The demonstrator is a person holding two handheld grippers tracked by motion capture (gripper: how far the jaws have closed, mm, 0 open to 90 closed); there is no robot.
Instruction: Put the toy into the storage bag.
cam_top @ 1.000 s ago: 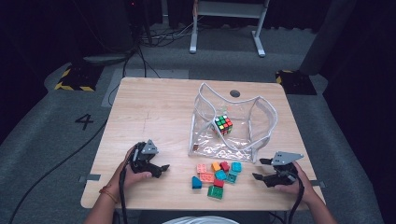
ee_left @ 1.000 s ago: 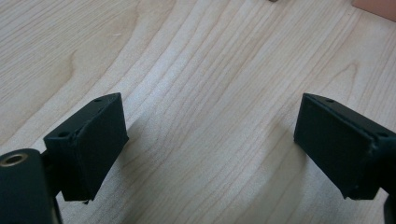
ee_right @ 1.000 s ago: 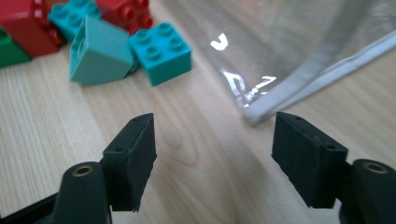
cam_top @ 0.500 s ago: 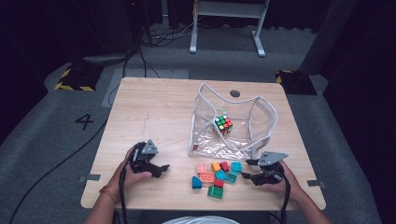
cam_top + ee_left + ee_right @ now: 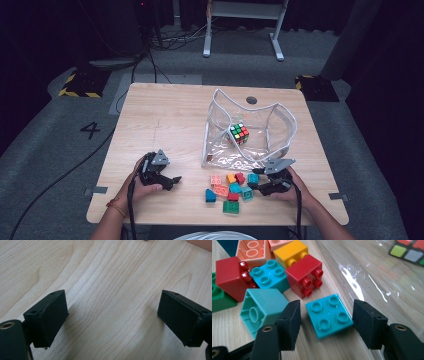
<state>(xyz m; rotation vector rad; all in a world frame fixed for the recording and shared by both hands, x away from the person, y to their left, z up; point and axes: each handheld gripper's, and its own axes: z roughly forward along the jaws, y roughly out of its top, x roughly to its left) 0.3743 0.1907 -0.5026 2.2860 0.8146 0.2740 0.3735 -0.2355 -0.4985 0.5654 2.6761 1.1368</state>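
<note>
A pile of several coloured toy bricks lies near the table's front edge. At its right end a blue four-stud brick sits studs up on the wood. My right gripper straddles this brick. Its jaws have just been closing, and a thin gap still shows beside the brick. In the right gripper view, red bricks, a teal brick and a yellow brick lie just beyond. My left gripper rests open over bare wood with nothing between its jaws.
A clear plastic pouch stands open behind the bricks, with a colour cube inside; its clear flap lies on the wood beside the blue brick. The wooden table has free room on its left half.
My right gripper has moved left, up to the brick pile, and its jaws now stand narrower, around the blue brick. The left gripper has not moved.
</note>
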